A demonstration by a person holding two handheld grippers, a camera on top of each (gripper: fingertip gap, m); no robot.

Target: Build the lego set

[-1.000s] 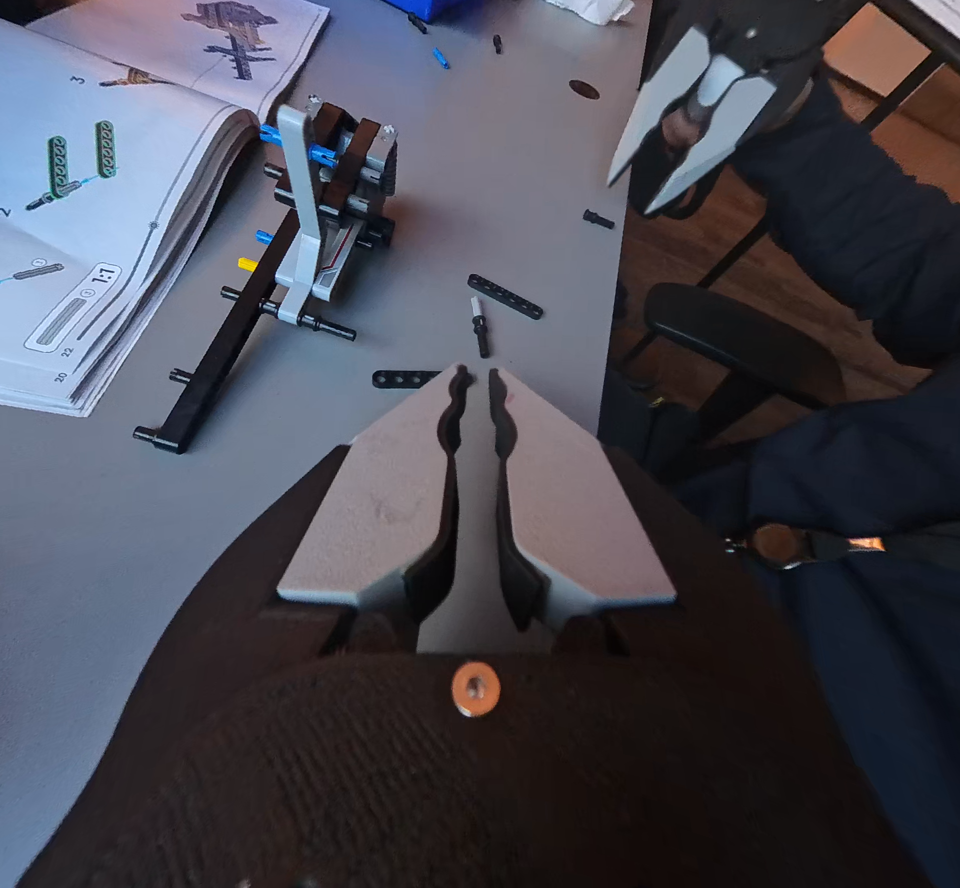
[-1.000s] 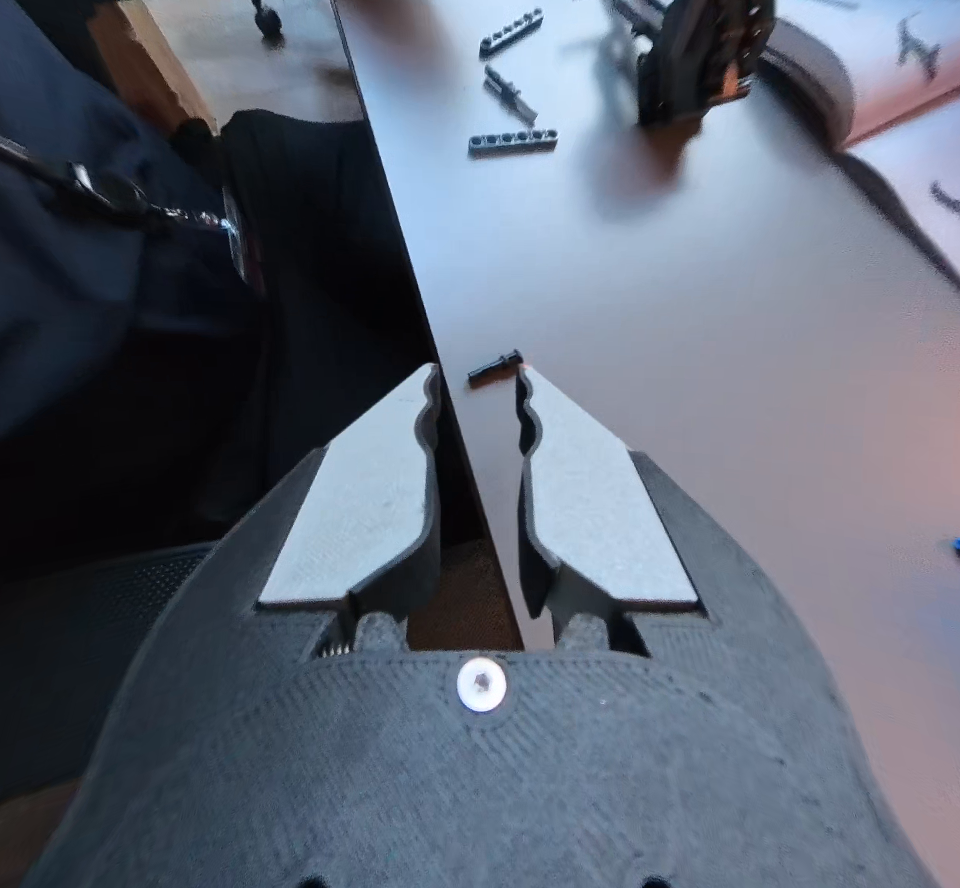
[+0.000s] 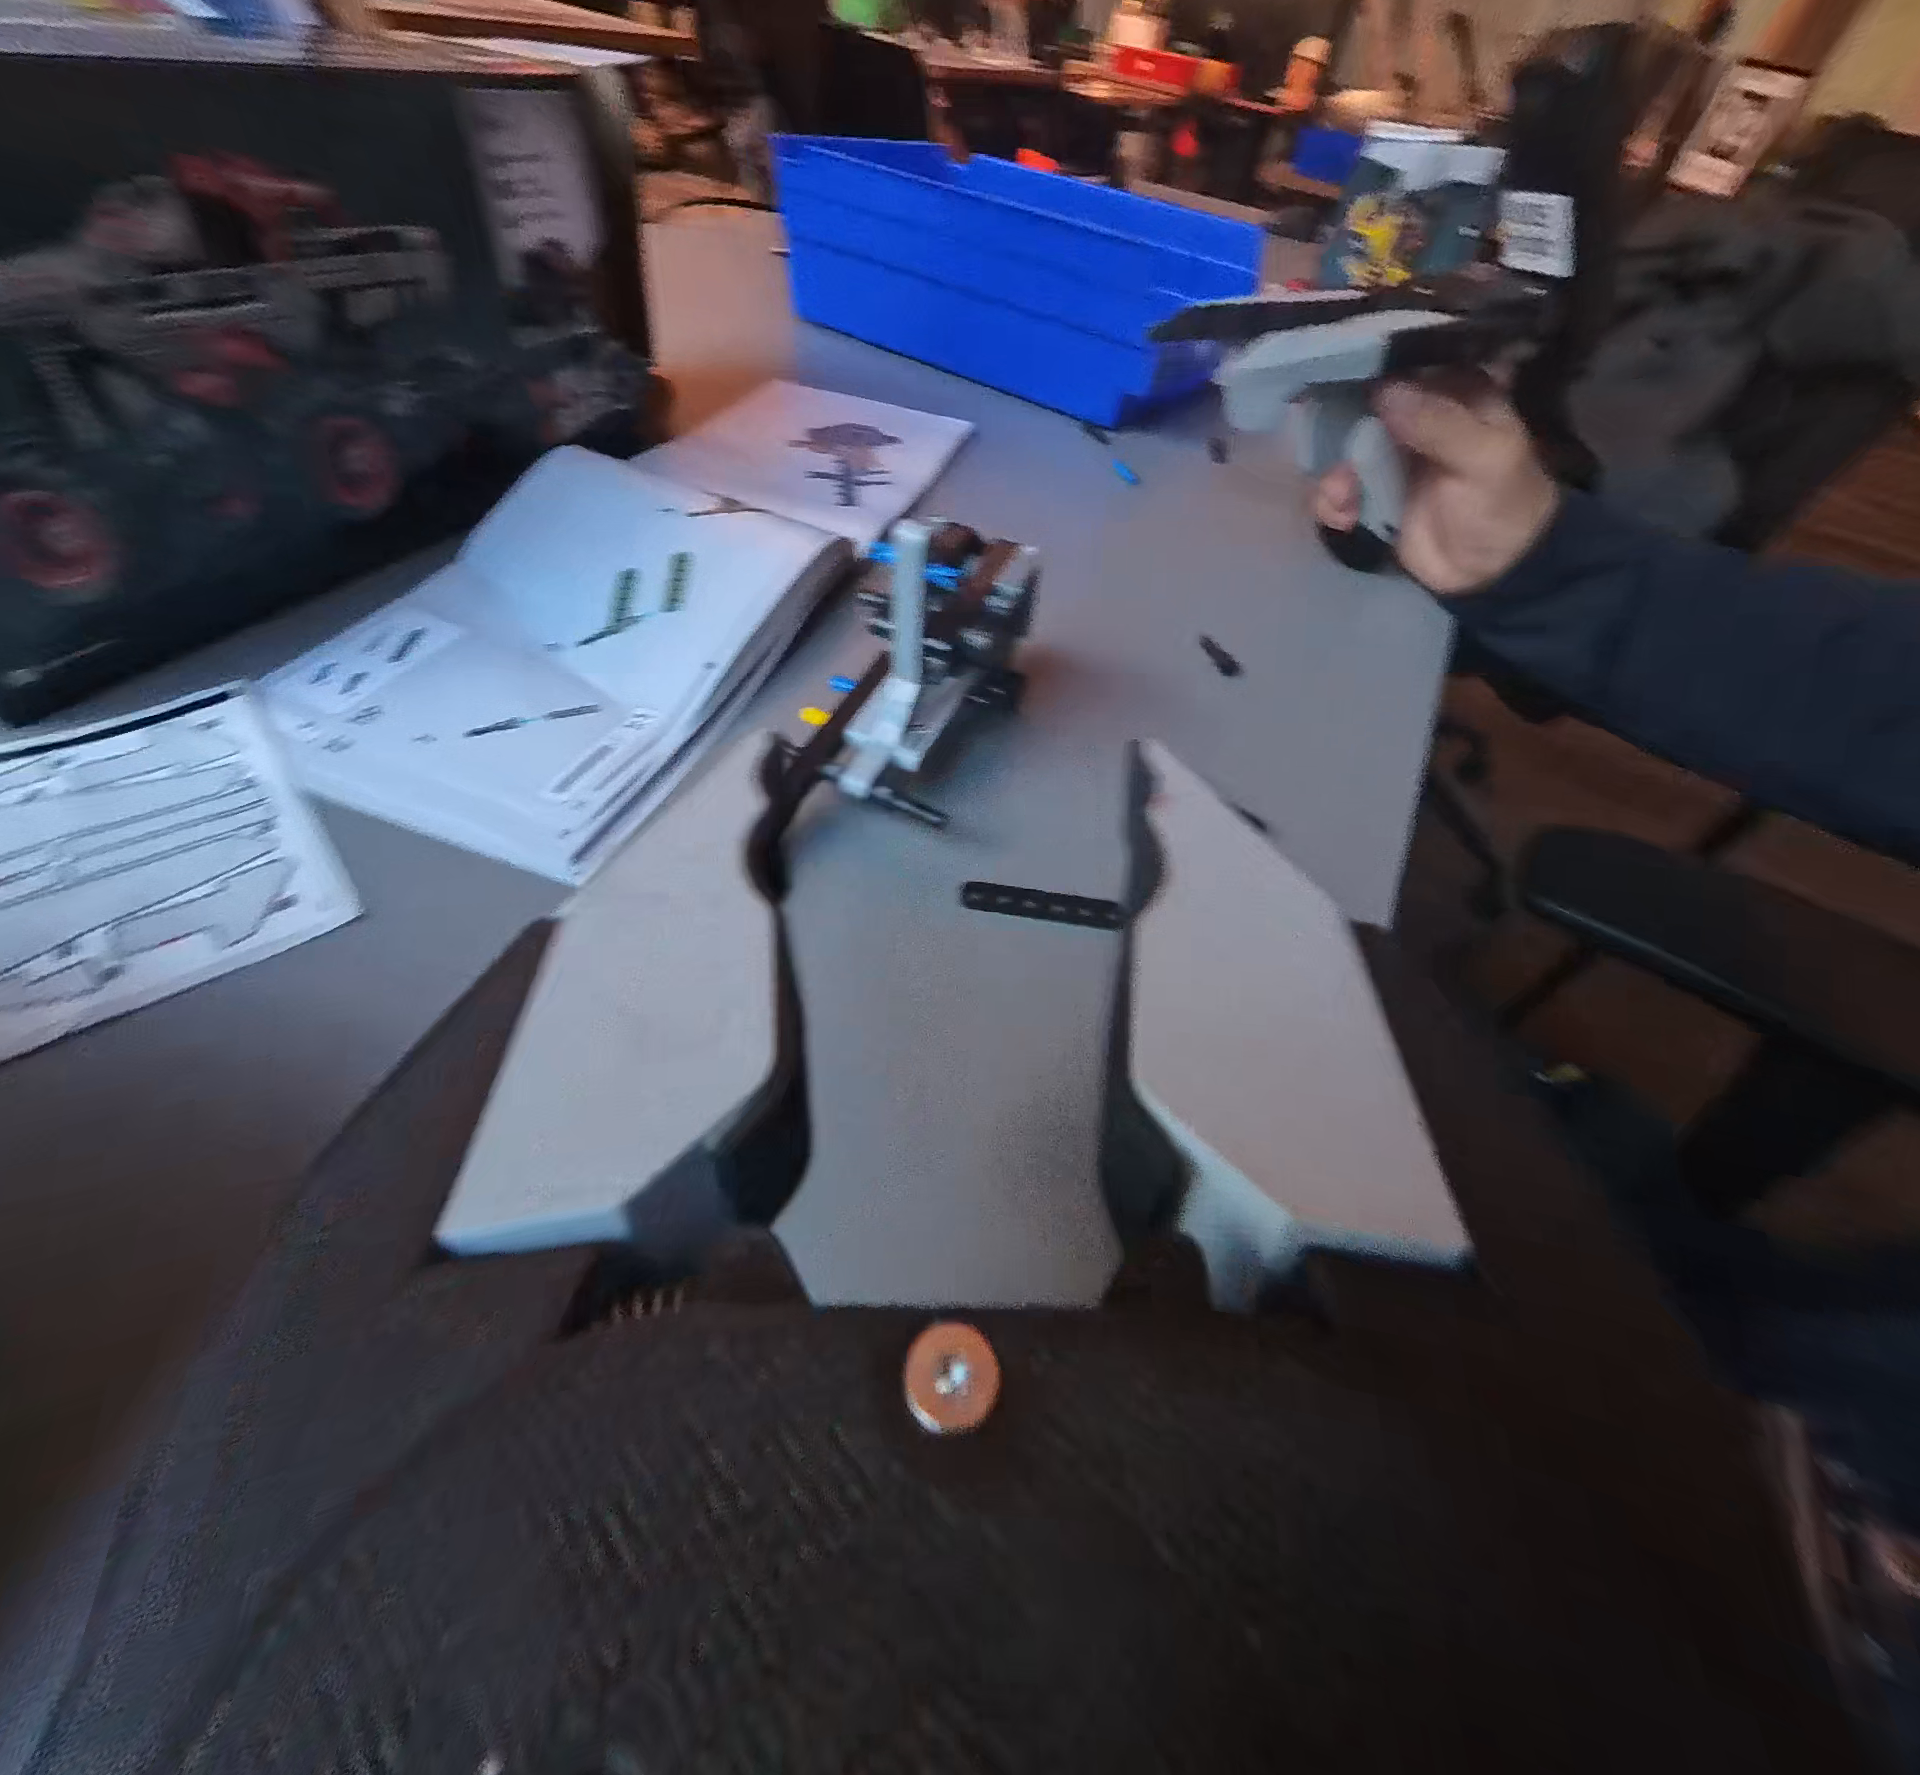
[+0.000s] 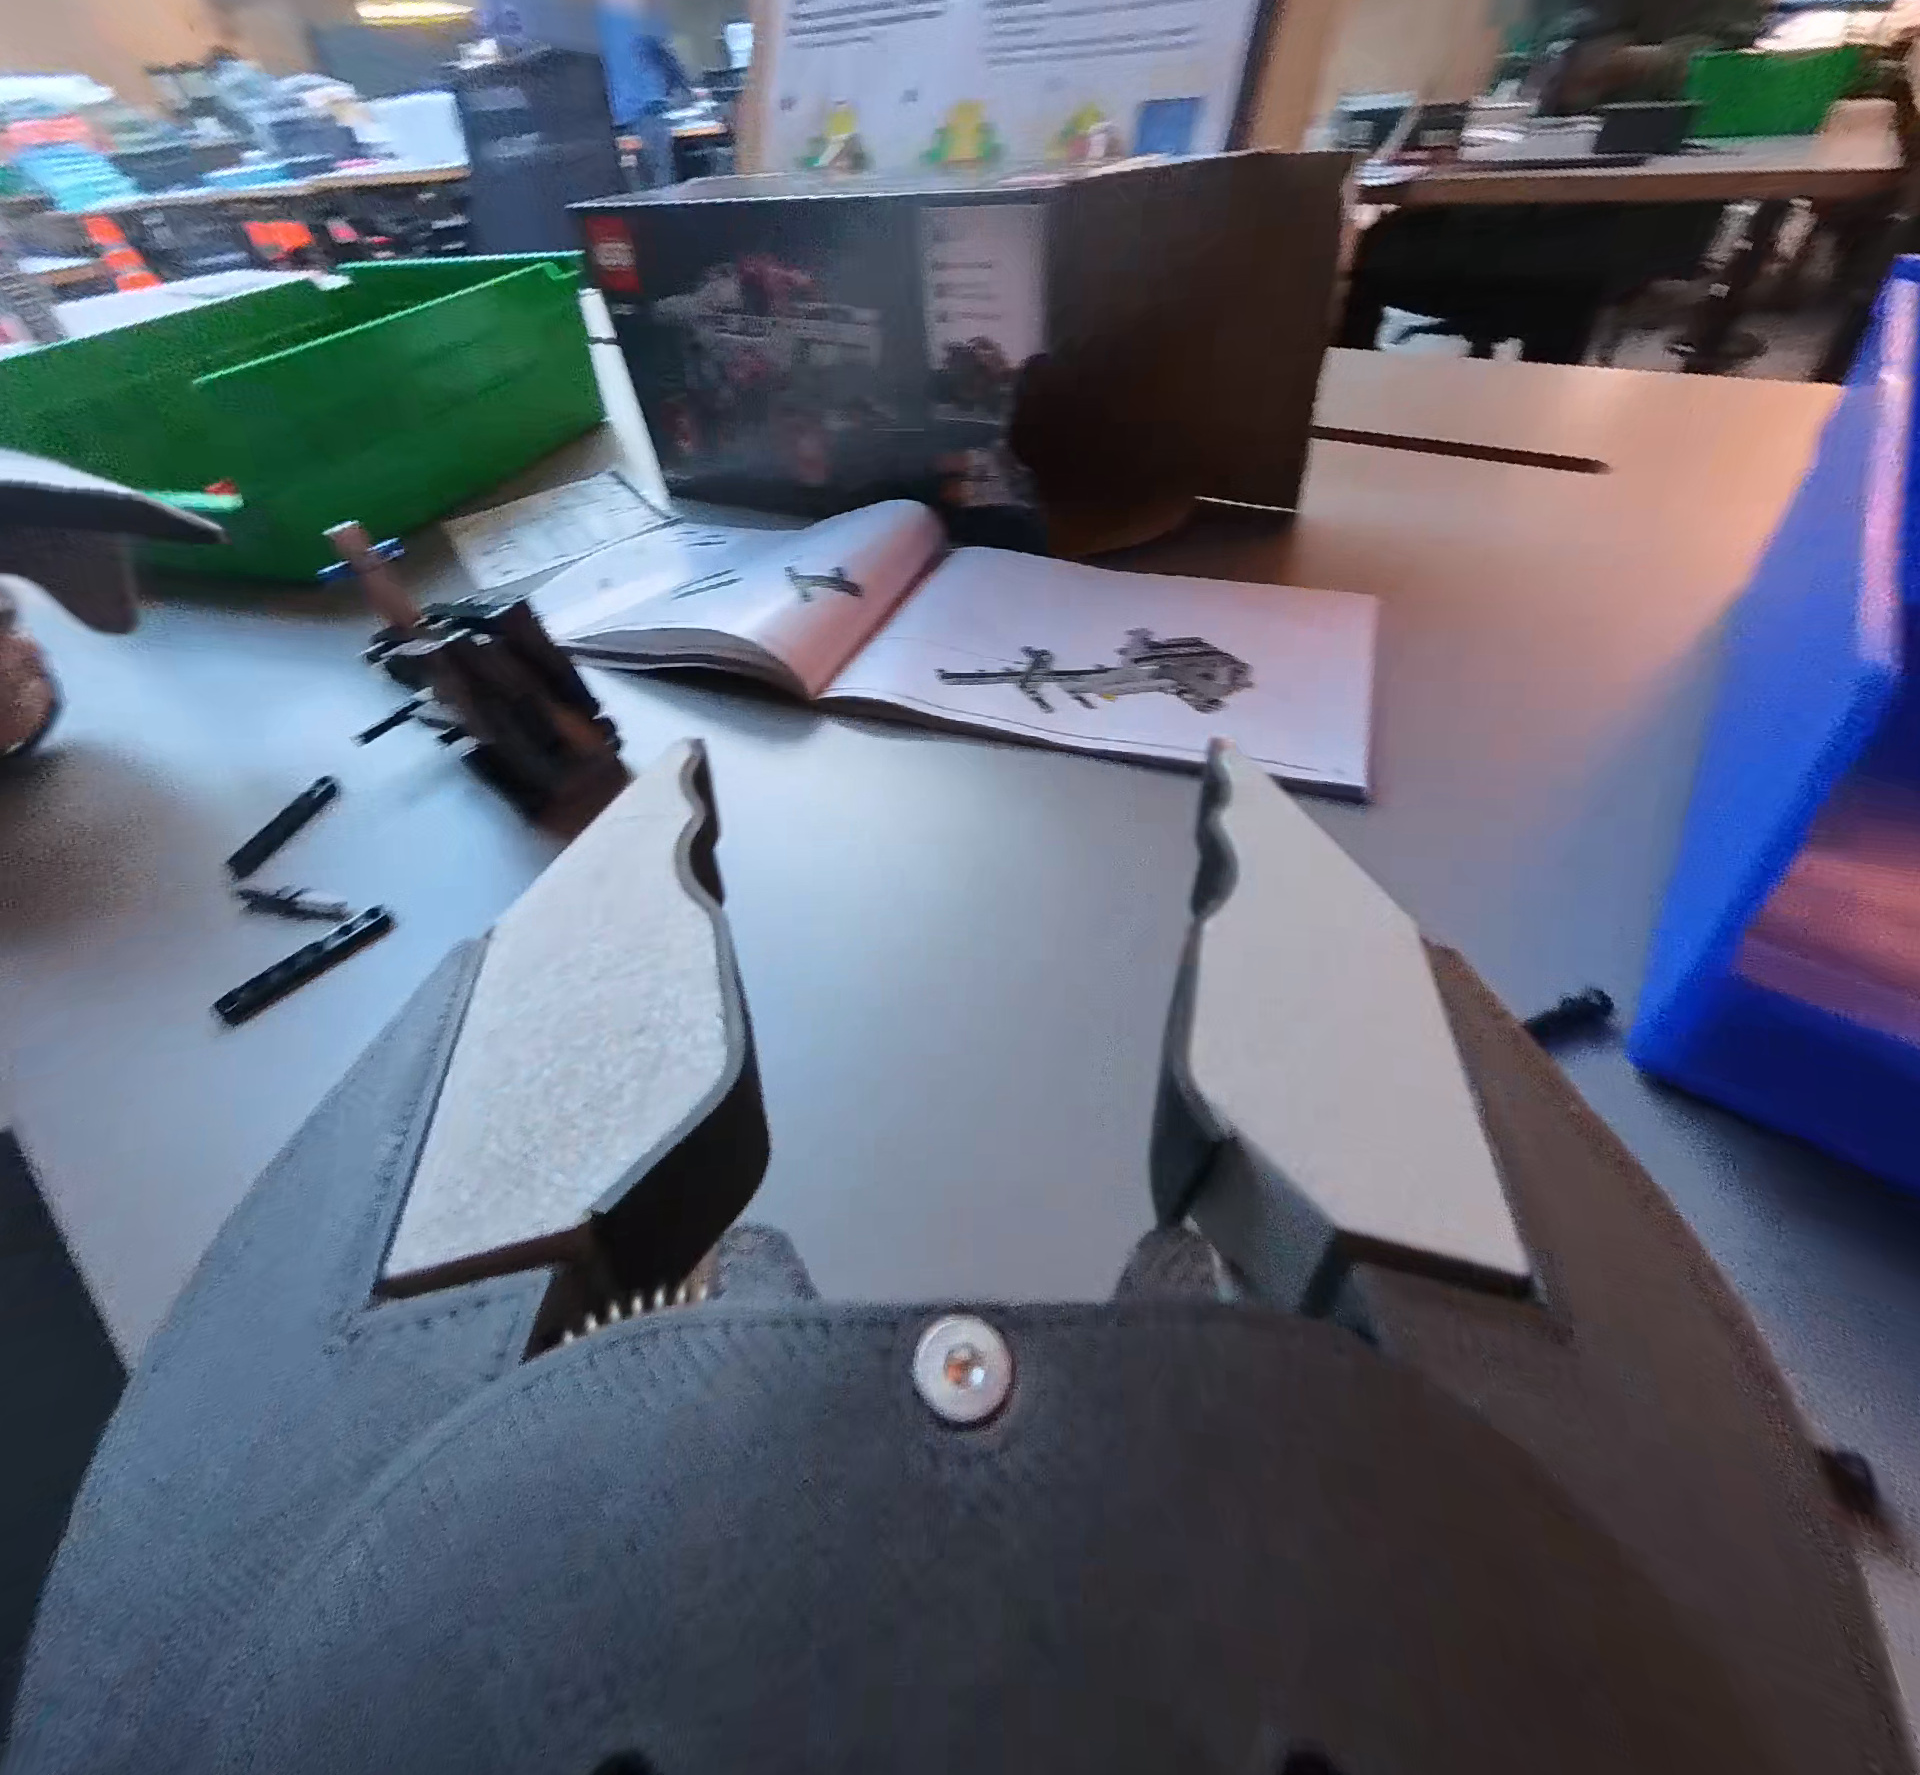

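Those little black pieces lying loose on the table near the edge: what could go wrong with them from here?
Possible risks:
1. The small black pin lies close to the table edge; a nudge might roll it off.
2. Both views are blurred, so the tools seem to be moving fast. The open left gripper could bump the half-built model just ahead.
3. The flat black strip sits between the left fingers; it may prove awkward to grip.

Both wrist cams low, facing booklet (image 3: 582, 645).

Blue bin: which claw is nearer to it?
Right. The right claw hovers open beside the blue bin; the left claw sits open farther back, past the model.
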